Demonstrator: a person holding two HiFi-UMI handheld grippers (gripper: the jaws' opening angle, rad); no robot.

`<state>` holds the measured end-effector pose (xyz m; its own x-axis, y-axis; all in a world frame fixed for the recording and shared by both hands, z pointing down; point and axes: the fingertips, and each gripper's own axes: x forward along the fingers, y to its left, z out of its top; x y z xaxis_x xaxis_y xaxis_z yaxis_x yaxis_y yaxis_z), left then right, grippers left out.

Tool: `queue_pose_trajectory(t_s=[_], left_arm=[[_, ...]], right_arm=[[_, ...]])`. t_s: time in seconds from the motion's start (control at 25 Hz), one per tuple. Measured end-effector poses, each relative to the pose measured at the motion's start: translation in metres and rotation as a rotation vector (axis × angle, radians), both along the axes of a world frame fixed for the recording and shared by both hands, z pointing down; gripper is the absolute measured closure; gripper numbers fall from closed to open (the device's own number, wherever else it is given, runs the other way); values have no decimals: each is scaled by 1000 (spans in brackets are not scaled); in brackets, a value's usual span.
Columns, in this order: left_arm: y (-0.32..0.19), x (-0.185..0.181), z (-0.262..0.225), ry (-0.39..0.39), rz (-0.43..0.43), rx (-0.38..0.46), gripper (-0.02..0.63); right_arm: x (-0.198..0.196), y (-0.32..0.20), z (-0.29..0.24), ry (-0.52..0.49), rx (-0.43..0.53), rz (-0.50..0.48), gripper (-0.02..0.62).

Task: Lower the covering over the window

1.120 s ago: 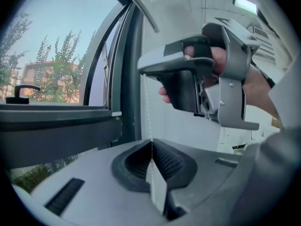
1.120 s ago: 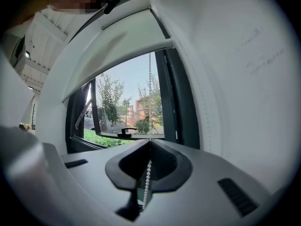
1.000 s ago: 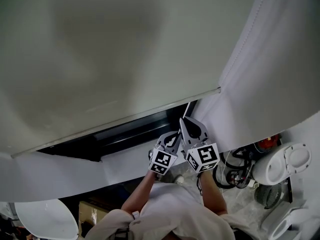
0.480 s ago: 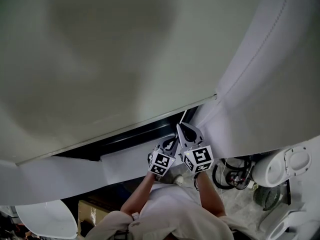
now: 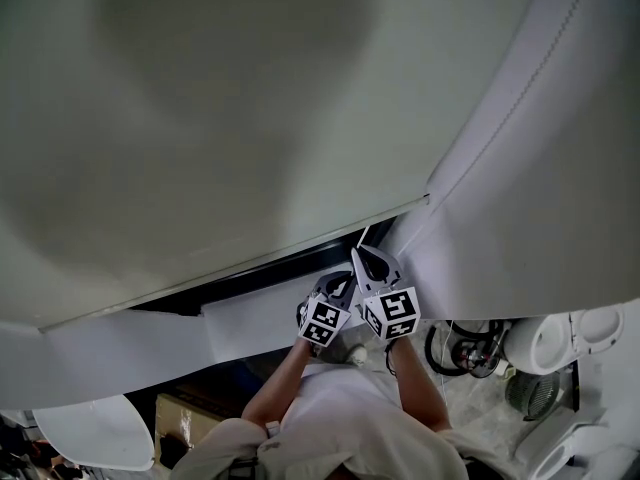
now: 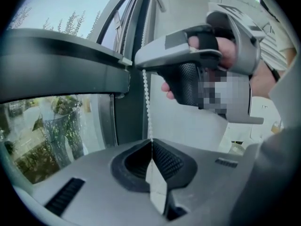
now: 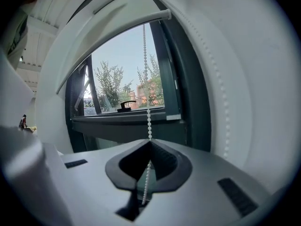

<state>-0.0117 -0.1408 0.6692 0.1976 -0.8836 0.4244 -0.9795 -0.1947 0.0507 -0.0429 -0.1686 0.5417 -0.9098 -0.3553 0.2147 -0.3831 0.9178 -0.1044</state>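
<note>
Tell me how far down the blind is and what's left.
Done: the blind hangs low; only a dark strip of window shows under its bottom bar. In hand: the left gripper and right gripper are both shut on the bead chain. Left: more pulling until that strip is covered.

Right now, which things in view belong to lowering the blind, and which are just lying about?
Job: roller blind, bead chain, window, left gripper, right gripper, both shut on the chain.
Lying about: coiled cables, white round appliance, cardboard box.

The blind [image 5: 220, 118] runs off the head view's top edge (and its left), hiding most of the window [image 5: 290, 264].
</note>
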Motion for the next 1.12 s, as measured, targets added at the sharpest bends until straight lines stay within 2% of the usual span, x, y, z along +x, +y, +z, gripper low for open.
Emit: queue_pose_trajectory(t_s=[0.28, 0.4, 0.52, 0.8, 1.12], left_arm=[[-5, 3, 24, 14, 12, -32, 588], [-4, 4, 29, 57, 15, -43, 588], [4, -3, 22, 97, -15, -45, 586], [28, -22, -38, 121, -94, 56, 584], [36, -27, -118, 104, -84, 177, 525]], right_arm=[[3, -6, 24, 35, -24, -4, 600], [4, -7, 31, 40, -32, -7, 600], [5, -8, 32, 41, -32, -10, 600], [5, -7, 32, 33, -32, -25, 600], [-1, 1, 27, 25, -35, -55, 600]])
